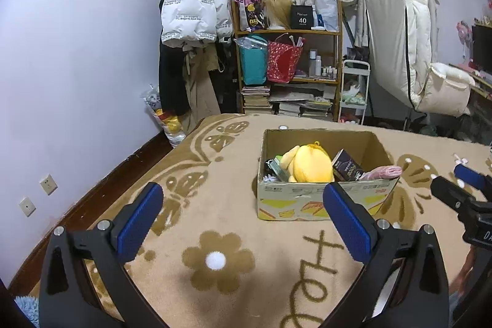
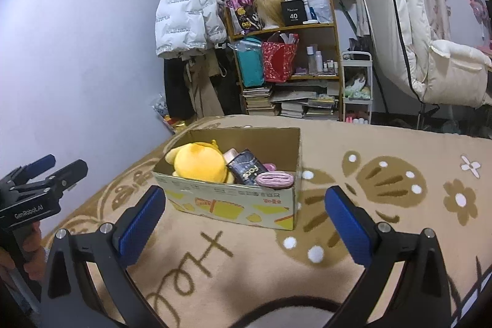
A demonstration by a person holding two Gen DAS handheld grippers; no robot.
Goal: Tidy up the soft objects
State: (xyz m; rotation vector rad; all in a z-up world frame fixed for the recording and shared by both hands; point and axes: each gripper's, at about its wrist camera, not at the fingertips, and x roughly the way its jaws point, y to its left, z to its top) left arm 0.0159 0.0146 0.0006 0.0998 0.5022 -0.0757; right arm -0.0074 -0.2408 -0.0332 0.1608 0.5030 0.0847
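Soft toy (image 1: 310, 163), yellow and plump, lying in the cardboard box (image 1: 319, 199) on the tan blanket (image 1: 215, 205), ahead of both grippers. Left gripper (image 1: 243, 220) spread wide, blue pads (image 1: 140, 223) well apart, nothing between them, hovering above the flower pattern just short of the box. Right gripper (image 2: 246, 223) likewise wide and empty, blue pads (image 2: 349, 226) framing the near wall of the box (image 2: 233, 205) from its own view, not touching it. Beyond the fingertips, the box contents: the yellow toy (image 2: 200, 163) at the left end, a dark packet (image 2: 246, 171) leaning beside it, a pink knitted roll (image 2: 275, 179) against the near right corner, something green and black (image 1: 278, 169) tucked at the far left, too small to name. Farther out, a shelf (image 1: 289, 33) crammed with bags and books, a white jacket (image 1: 192, 8) hanging by the wall, a folded white mattress (image 1: 399, 36) at the right. Judged as the approach before a first pick, or a pause between picks: cannot tell which, as nothing soft lies outside the box. Next move probably a reach over the rim and down onto the yellow toy or the pink roll, keeping the pads wide until they straddle the soft body, then closing gently, avoiding the stiff packet wedged between them.
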